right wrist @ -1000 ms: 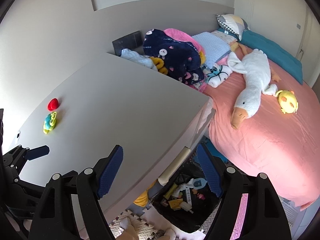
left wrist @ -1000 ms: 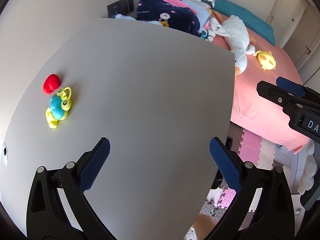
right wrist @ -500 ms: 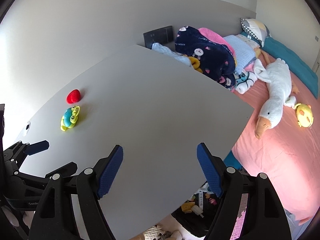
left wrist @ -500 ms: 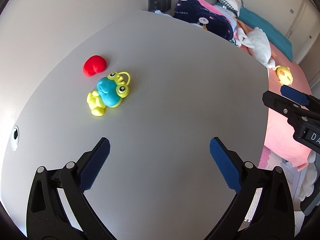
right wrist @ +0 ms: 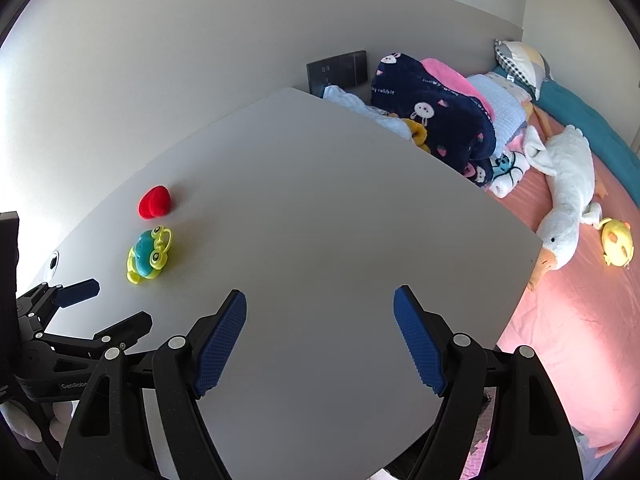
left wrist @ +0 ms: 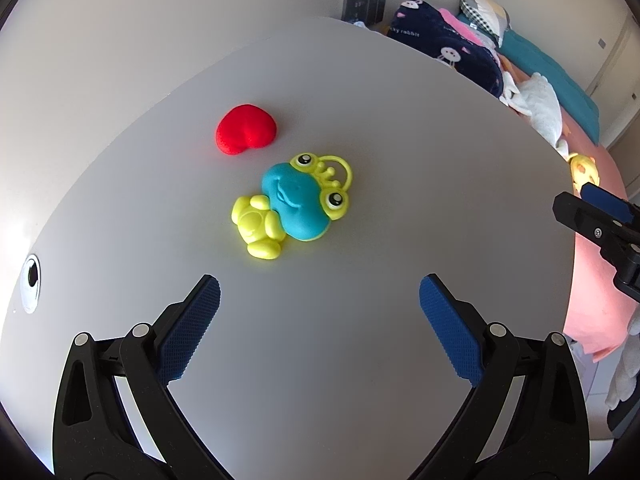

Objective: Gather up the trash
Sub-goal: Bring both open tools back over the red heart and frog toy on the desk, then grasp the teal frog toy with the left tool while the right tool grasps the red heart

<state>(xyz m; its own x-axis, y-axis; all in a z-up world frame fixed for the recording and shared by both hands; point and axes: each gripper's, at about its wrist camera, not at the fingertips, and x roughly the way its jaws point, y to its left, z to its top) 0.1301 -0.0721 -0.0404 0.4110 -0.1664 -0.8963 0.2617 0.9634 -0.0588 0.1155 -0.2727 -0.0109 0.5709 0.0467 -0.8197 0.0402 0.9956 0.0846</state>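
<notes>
Closer now, frog toy [left wrist: 296, 202] beside red heart [left wrist: 246, 129] (table [left wrist: 400, 160]).

My fingers [left wrist: 208, 304] stand wide apart above the grey table [left wrist: 400, 160], just short of a frog toy [left wrist: 294, 204] beside a red heart [left wrist: 246, 129].

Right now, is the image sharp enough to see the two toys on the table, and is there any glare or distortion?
Left wrist view: frog toy and red heart are sharp, with soft shadows; the table edge bows from fisheye distortion. Right wrist view: both toys are small but clear; bright glare washes the left edge, and the pink bed is strongly lit.
</notes>
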